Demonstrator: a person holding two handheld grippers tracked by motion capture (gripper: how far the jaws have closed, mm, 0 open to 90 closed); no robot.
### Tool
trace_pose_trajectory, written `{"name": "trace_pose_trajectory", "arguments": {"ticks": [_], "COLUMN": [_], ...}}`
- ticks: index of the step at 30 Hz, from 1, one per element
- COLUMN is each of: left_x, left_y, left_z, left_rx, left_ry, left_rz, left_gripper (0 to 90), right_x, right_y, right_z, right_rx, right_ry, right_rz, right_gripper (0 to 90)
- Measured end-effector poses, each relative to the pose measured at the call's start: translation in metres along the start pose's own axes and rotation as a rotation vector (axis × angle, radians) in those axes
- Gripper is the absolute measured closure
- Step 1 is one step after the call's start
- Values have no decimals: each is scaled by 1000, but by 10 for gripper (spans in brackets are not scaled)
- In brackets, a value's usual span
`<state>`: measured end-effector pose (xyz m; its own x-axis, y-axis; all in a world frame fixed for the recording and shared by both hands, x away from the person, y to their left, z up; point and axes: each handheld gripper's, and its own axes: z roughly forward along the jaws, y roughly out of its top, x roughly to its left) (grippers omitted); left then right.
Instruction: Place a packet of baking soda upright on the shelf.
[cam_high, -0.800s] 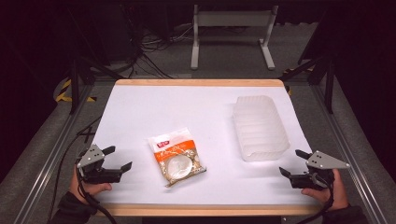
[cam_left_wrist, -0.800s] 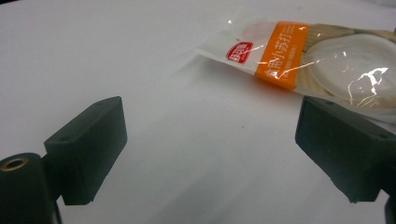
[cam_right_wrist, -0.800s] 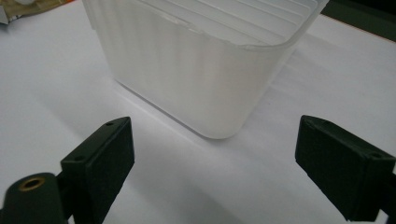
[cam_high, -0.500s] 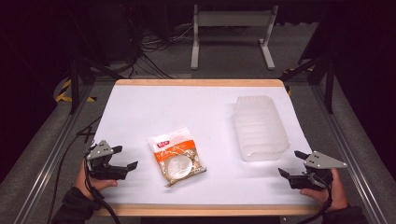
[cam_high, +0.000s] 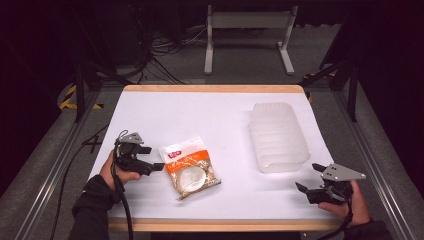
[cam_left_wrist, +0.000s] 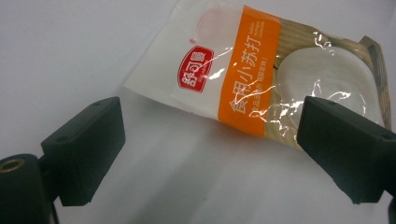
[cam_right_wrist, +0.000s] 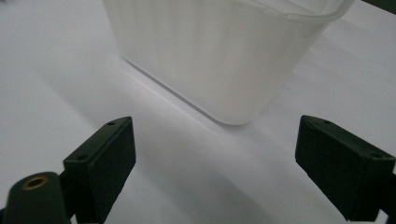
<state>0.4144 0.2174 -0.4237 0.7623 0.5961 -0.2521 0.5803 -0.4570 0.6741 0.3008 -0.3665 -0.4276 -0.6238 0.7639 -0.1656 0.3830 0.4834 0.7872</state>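
L gripper (cam_high: 150, 159) fingers wide, just beside snack packet (cam_high: 191, 167); untouched

Orange-and-white packet (cam_high: 191, 167), translucent white tub (cam_high: 278, 136), white table (cam_high: 200, 115).

Glossy plastic packet (cam_high: 191, 168), frosted ribbed plastic tub (cam_high: 278, 137)
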Motion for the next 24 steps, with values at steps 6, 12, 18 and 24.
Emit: {"name": "trace_pose_trajectory", "arguments": {"ticks": [6,12,18,24], "left_x": [8,18,17,14], "left_y": [11,21,29,31], "left_z": [22,31,44,42], "left_rx": [61,49,131,157], "left_ry": [-27,-60,-81,-70], "left_rz": [-14,-70,-37,-26], "left_gripper": [69,66,102,208], "right_x": [3,3,4,4], "right_y": [-1,-2,-3,-4], "right_z": [3,5,6,6], "right_rx": [24,31,42,44], "right_ry": [6,12,20,26], "right_rz": [-15,-16,-18,-18], "right_gripper": [131,134,136,138]}}
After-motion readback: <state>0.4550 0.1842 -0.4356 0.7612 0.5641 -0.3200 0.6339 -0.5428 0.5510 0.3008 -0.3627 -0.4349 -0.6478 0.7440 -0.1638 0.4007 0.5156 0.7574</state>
